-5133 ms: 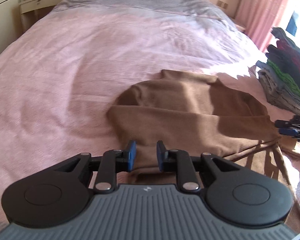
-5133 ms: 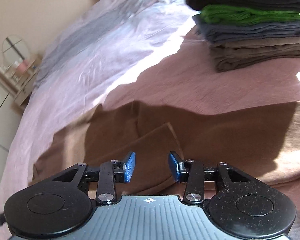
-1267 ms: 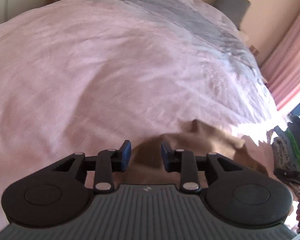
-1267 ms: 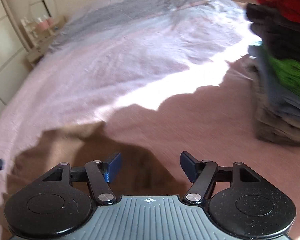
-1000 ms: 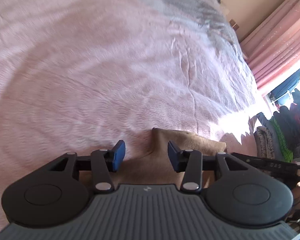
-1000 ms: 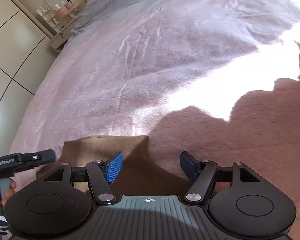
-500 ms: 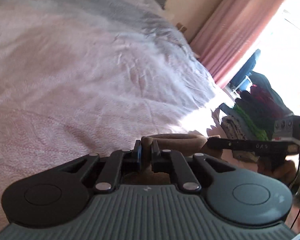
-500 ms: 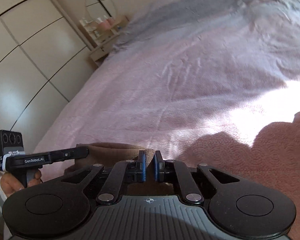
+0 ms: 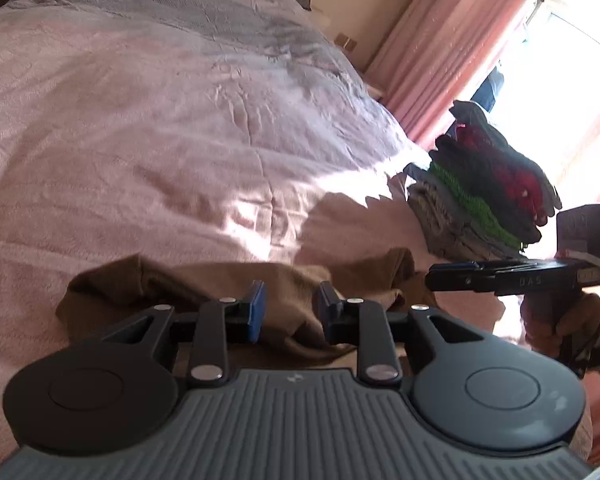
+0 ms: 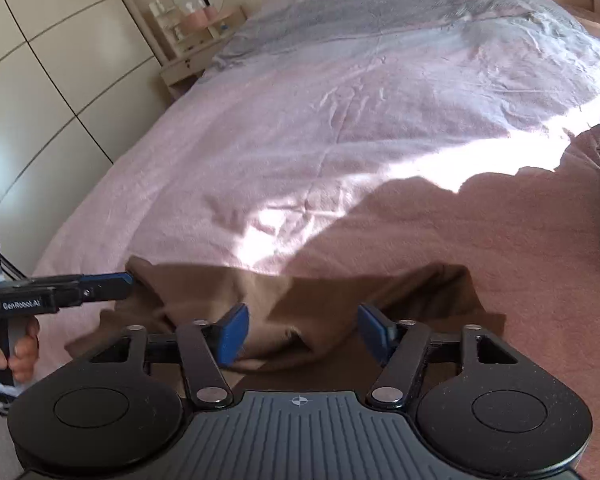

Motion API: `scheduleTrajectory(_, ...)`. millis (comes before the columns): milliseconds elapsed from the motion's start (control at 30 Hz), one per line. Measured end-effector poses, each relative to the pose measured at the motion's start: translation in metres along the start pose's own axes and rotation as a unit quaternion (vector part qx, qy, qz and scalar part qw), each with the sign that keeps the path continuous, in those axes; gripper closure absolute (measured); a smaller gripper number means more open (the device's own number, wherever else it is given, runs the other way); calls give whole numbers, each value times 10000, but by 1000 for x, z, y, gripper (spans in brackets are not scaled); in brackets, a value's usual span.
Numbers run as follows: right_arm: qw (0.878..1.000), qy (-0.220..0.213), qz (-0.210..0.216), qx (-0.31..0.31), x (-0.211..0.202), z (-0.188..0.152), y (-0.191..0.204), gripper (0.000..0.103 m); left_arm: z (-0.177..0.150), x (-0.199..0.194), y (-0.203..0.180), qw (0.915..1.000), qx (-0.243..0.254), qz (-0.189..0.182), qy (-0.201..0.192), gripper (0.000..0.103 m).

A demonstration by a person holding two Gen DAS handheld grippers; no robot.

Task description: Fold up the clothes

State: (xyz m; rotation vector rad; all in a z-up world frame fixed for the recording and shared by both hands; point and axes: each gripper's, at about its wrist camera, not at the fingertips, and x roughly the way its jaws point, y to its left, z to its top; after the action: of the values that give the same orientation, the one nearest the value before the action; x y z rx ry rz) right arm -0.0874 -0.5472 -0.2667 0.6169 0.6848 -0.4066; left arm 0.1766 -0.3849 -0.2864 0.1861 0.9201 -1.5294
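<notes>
A brown garment (image 9: 204, 284) lies bunched on the pink bedspread, close in front of both grippers; it also shows in the right wrist view (image 10: 300, 300). My left gripper (image 9: 290, 312) is open just above its near edge, holding nothing. My right gripper (image 10: 300, 332) is open wide over the same garment, also empty. The right gripper shows from the side in the left wrist view (image 9: 500, 276), and the left gripper in the right wrist view (image 10: 64, 290). The near part of the garment is hidden under the gripper bodies.
A stack of folded clothes (image 9: 488, 192) in grey, green, black and red stands at the right of the bed. Pink curtains (image 9: 428, 56) hang behind it. White wardrobe doors (image 10: 40, 92) and a small shelf with a mirror (image 10: 196, 36) stand left.
Both grippers were shut on the brown garment half a second ago. Both have since opened and let it go, and it now lies bunched on the bed.
</notes>
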Motion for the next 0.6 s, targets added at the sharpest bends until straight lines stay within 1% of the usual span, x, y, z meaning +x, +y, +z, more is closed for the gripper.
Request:
scheduleTrajectory(33, 10000, -68, 21, -61, 8, 3, 5, 53, 1, 4, -3, 10000, 15, 43, -4, 81)
scheduleTrajectory(67, 9998, -93, 14, -156, 16, 4, 10, 56, 0, 13, -8, 9998, 149, 115, 99, 81)
scheduleTrajectory(100, 9993, 32, -90, -368, 25, -1, 13, 64, -3, 24, -12, 9991, 296, 186, 242, 81)
scheduleTrajectory(167, 9957, 319, -328, -807, 43, -13, 20, 67, -18, 41, -19, 9949, 681, 476, 575, 81)
scheduleTrajectory(200, 9910, 552, -531, -1095, 54, -27, 20, 68, -30, 46, -21, 9914, 889, 636, 716, 81)
scheduleTrajectory(233, 9867, 581, -616, -1389, 58, -38, 20, 69, -38, 45, -24, 9895, 971, 769, 739, 81)
scheduleTrajectory(267, 9825, 575, -691, -1633, 59, -47, 22, 69, -40, 38, -27, 9899, 915, 874, 632, 81)
scheduleTrajectory(367, 9792, 204, -813, -1849, 29, -47, 35, 68, -48, 15, -36, 9896, 744, 1188, 312, 80)
scheduleTrajectory(400, 9787, 90, -840, -1869, 19, -47, 38, 66, -54, 6, -40, 9892, 677, 1269, 288, 78)
scheduleTrajectory(433, 9818, 23, -817, -1717, 7, -47, 40, 57, -65, -4, -46, 9887, 600, 1324, 356, 77)
scheduleTrajectory(500, 9869, 49, -743, -1431, -17, -57, 43, 45, -88, -26, -57, 9875, 446, 1433, 491, 77)
scheduleTrajectory(533, 9887, 106, -717, -1311, -28, -66, 46, 45, -99, -36, -62, 9866, 368, 1487, 558, 77)
scheduleTrajectory(600, 9890, 435, -738, -1207, -44, -94, 50, 45, -121, -57, -73, 9845, 213, 1595, 693, 77)
